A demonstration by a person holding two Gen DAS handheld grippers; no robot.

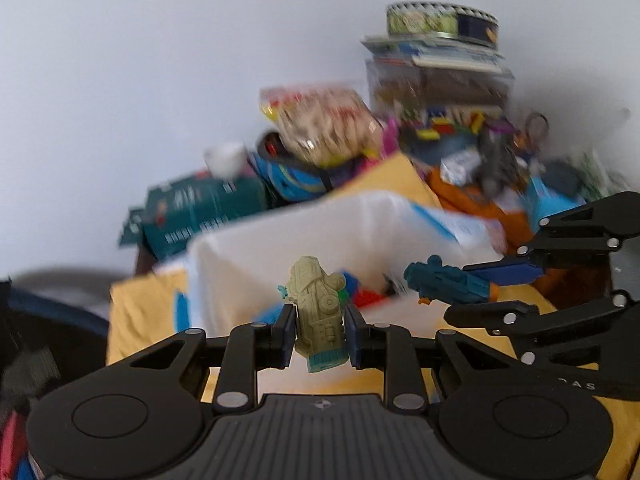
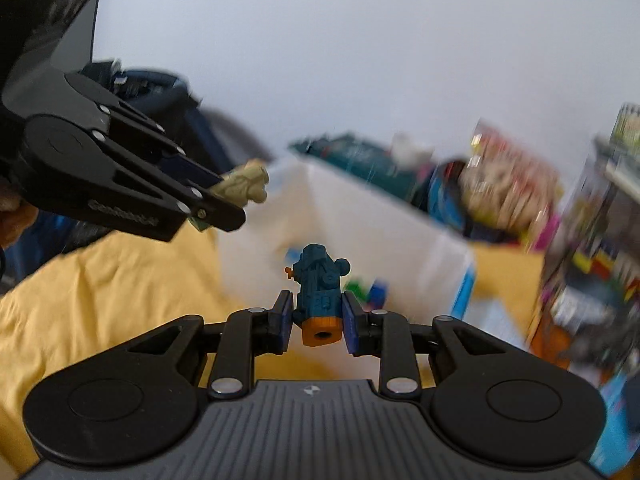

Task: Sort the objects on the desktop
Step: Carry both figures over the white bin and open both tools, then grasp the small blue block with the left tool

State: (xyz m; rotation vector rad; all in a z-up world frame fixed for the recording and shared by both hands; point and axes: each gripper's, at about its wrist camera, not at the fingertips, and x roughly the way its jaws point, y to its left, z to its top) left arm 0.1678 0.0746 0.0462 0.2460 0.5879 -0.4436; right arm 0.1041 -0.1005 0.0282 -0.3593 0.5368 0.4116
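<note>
My left gripper (image 1: 318, 330) is shut on a pale green toy vehicle (image 1: 318, 312), held above a white box (image 1: 248, 256). In the right wrist view that same toy (image 2: 244, 186) sticks out of the left gripper at upper left. My right gripper (image 2: 316, 316) is shut on a dark teal toy with an orange end (image 2: 318, 296). From the left wrist view the teal toy (image 1: 444, 284) shows at the right, over the box's right side. Small coloured pieces (image 1: 360, 292) lie inside the box.
A yellow cloth (image 2: 100, 296) covers the table around the box. Behind it lie a teal carton (image 1: 200, 208), a snack bag (image 1: 324, 124), a clear case with stacked boxes and a tin (image 1: 440, 28), and a cluttered heap of toys (image 1: 496, 148). A plain wall fills the background.
</note>
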